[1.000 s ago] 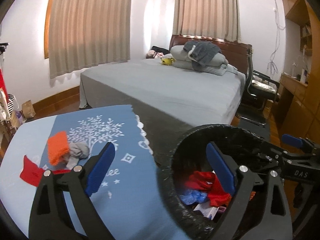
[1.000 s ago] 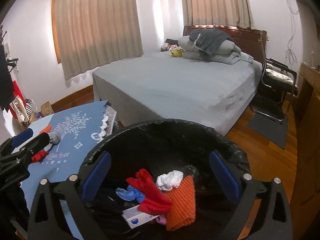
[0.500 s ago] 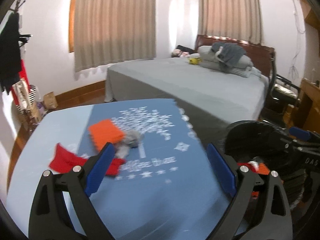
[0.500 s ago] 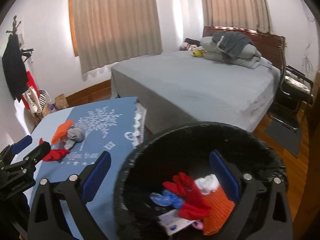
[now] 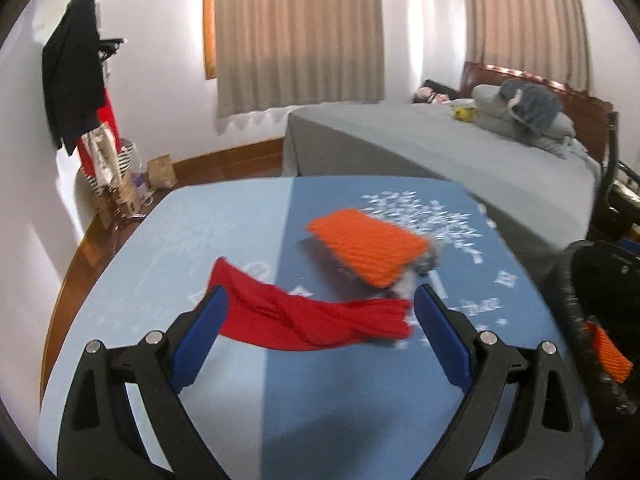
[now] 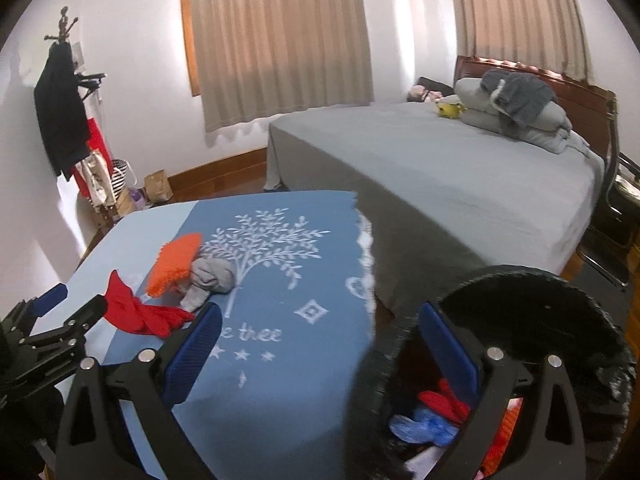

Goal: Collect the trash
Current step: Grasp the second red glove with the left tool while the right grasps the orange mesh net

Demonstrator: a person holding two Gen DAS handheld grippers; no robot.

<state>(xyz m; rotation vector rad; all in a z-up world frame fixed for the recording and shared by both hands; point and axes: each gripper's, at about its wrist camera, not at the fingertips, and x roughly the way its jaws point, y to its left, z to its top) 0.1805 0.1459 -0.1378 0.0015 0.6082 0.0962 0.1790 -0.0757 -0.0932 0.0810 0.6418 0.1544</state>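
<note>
Swinging away from the black bin (image 6: 532,320), the left gripper (image 5: 320,320) now faces the blue tablecloth (image 5: 360,380), where a second ago it looked half into the bin. Its blue-padded fingers (image 5: 440,336) are spread wide with nothing between them, and they frame a red cloth (image 5: 312,320) lying just ahead. An orange knitted piece (image 5: 366,246) sits just beyond the red cloth, partly on top of a grey bundle (image 6: 210,278). This turn suggests the next pickup is the red cloth, with three scraps left on the tablecloth.

The right gripper (image 6: 320,352) has also shifted toward the tablecloth, so the bin sits to its right. Its fingers are apart and empty. Inside the bin, beside the tablecloth, red, blue and orange scraps already lie.

The left view is smeared by motion, so whether the pads touch the red cloth cannot be told. The grey bundle is mostly hidden there. The bin's contents are partly blocked by the right gripper's finger.
</note>
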